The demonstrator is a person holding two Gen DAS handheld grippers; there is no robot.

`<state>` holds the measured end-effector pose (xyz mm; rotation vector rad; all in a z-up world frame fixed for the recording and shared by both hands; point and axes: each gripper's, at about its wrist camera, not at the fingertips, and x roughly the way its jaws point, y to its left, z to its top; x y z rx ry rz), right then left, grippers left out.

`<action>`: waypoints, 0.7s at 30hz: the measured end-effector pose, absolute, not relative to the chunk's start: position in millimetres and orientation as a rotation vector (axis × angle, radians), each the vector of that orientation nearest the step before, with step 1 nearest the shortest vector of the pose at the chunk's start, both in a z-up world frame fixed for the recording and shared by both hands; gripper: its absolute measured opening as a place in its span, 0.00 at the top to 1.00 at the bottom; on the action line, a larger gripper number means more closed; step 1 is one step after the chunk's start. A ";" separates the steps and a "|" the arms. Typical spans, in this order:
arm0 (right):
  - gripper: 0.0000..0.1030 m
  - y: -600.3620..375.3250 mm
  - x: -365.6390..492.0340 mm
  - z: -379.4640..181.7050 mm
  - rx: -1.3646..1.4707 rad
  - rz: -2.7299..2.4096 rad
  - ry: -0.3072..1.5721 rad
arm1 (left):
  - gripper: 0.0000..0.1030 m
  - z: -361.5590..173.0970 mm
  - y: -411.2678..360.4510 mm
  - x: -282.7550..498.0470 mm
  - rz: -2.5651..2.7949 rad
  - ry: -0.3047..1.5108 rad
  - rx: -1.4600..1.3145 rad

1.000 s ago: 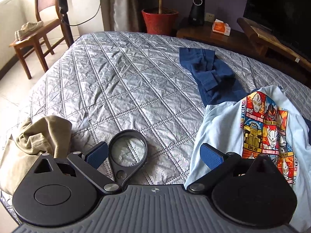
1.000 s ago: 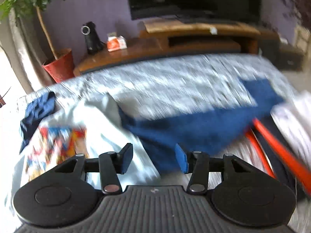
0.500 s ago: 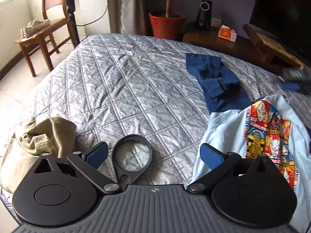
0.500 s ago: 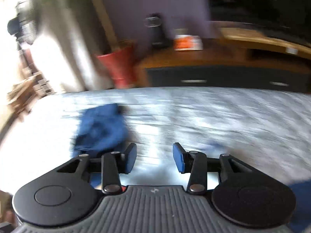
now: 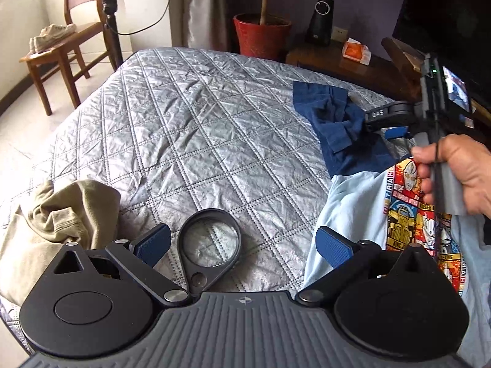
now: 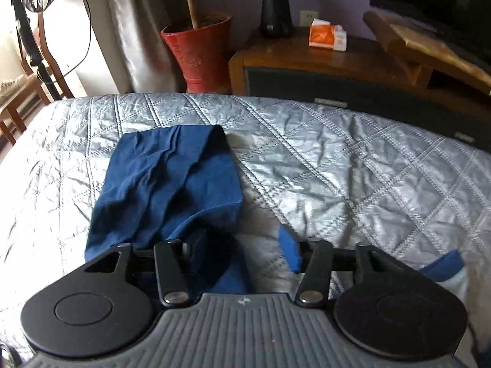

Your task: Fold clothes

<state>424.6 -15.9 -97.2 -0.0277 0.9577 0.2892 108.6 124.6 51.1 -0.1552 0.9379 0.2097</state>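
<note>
A light blue T-shirt (image 5: 353, 202) with a cartoon print lies on the quilted bed (image 5: 190, 128). Its crumpled navy sleeve (image 5: 331, 116) (image 6: 172, 181) stretches toward the far edge. My left gripper (image 5: 242, 245) hovers open over the bare quilt beside the shirt's hem, holding nothing. My right gripper (image 6: 242, 245) (image 5: 383, 125), held by a hand (image 5: 454, 178), is at the sleeve's near end. Its jaws are closing with a fold of navy cloth between them. The cloth hides the left finger; the right pad (image 6: 290, 248) stands clear of it.
A beige garment (image 5: 46, 224) lies bunched at the bed's left edge. A round lens ring (image 5: 208, 242) sits by my left finger. Beyond the bed stand a red plant pot (image 6: 199, 52), a wooden TV stand (image 6: 337, 70) and a chair (image 5: 61, 46) with shoes.
My right gripper swung left across the bed to the crumpled navy sleeve and came into the left wrist view. The left gripper stayed in place, open.
</note>
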 end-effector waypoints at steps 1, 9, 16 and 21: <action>0.98 -11.6 422.7 -97.0 -0.052 0.321 0.958 | 0.01 51.3 125.2 108.7 0.211 0.937 -0.159; 1.00 30.2 385.2 -61.4 -0.148 0.498 0.661 | 0.01 49.8 132.5 108.3 0.244 0.942 -0.173; 0.58 20.8 408.2 -44.5 -0.113 0.486 0.777 | 0.01 50.9 133.6 108.0 0.241 0.939 -0.190; 0.57 -3.2 398.5 -82.8 -0.157 0.354 0.875 | 0.01 50.2 133.6 108.0 0.236 0.939 -0.198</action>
